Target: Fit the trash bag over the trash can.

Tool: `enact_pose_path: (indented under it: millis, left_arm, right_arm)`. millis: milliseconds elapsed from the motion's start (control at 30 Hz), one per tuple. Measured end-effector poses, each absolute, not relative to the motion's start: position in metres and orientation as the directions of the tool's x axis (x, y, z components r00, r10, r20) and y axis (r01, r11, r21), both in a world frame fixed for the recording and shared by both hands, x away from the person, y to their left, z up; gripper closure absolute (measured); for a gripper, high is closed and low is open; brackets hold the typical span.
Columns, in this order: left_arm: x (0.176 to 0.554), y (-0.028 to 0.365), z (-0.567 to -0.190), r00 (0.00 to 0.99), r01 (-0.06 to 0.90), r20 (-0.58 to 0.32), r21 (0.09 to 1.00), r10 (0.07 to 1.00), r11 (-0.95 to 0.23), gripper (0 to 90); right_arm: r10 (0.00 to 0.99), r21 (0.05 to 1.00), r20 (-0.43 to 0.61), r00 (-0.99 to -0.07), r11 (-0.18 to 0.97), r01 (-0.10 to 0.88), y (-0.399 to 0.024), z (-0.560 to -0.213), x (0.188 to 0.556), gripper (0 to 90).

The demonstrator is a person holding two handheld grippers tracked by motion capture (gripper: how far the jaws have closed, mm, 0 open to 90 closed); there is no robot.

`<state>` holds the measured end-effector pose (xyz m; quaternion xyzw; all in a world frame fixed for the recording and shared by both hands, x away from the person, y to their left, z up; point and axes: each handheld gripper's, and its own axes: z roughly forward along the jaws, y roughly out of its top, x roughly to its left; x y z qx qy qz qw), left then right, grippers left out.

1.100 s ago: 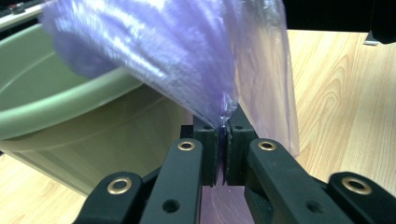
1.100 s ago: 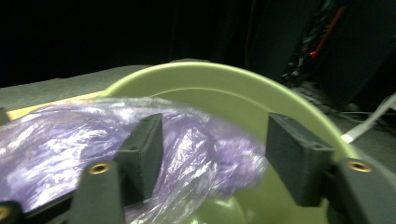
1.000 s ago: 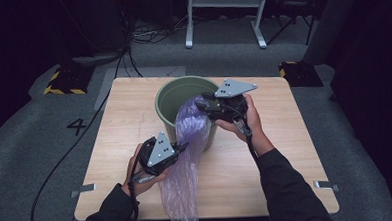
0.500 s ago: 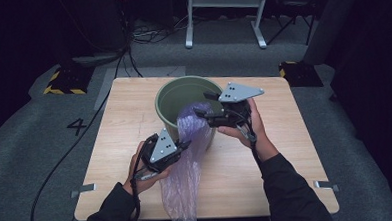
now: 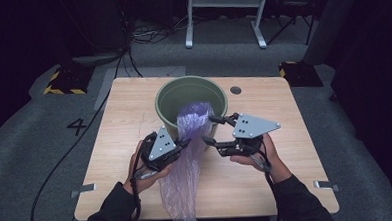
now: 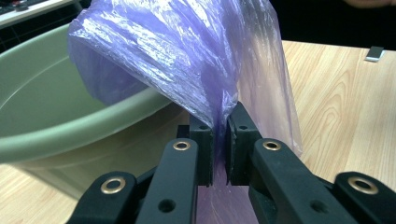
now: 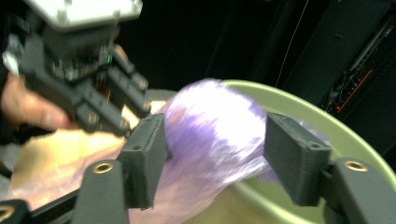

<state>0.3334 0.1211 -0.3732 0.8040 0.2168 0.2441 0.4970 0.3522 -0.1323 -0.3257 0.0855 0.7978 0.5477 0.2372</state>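
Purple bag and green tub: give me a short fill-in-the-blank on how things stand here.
1. The left gripper has its jaws shut on the ____ bag.
2. The bag's upper end drapes over the rim of the green ____.
3. The right gripper has its jaws ____, spread either side of the bag without pressing it.
4. The tub stands on a ____ table.

Missing words: purple; tub; open; wooden

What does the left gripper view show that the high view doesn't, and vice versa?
Left gripper view: the left hand-held gripper pads pinching the purple plastic bag, film squeezed between them. High view: the bag's tail hanging past the table edge, plus the right hand-held gripper open beside the bag. Both: bag draped over the green tub rim.
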Motion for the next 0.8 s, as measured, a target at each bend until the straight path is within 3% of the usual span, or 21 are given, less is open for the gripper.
enact_pose_path:
  millis: [233,333,467,667,700,767,800]
  left_arm:
    - [0.334,0.117,-0.373,0.796,0.102,0.172,0.907,0.581,-0.408,81.4]
    - [0.334,0.120,-0.373,0.798,0.103,0.161,0.913,0.580,-0.395,80.5]
    - [0.333,0.123,-0.374,0.792,0.098,0.161,0.919,0.588,-0.383,77.9]
    - [0.334,0.126,-0.375,0.794,0.098,0.163,0.917,0.586,-0.387,82.2]
    - [0.334,0.126,-0.375,0.795,0.099,0.160,0.917,0.585,-0.386,83.6]
    - [0.335,0.125,-0.376,0.795,0.099,0.160,0.917,0.585,-0.386,85.6]
    - [0.335,0.125,-0.377,0.796,0.099,0.159,0.918,0.584,-0.385,86.1]
  right_arm:
    - [0.384,0.875,-0.364,-0.849,0.454,-0.170,-0.121,-0.339,0.353,80.1]
    - [0.384,0.880,-0.360,-0.850,0.443,-0.172,-0.119,-0.340,0.354,87.4]
    - [0.421,0.895,-0.355,-0.835,0.412,-0.172,-0.118,-0.340,0.357,90.0]
    - [0.453,0.904,-0.342,-0.823,0.399,-0.155,-0.118,-0.339,0.362,88.2]
    - [0.460,0.907,-0.333,-0.823,0.396,-0.146,-0.119,-0.340,0.362,79.6]
    - [0.479,0.918,-0.307,-0.822,0.378,-0.123,-0.121,-0.341,0.364,54.2]
    - [0.483,0.921,-0.294,-0.825,0.373,-0.110,-0.122,-0.342,0.364,47.4]
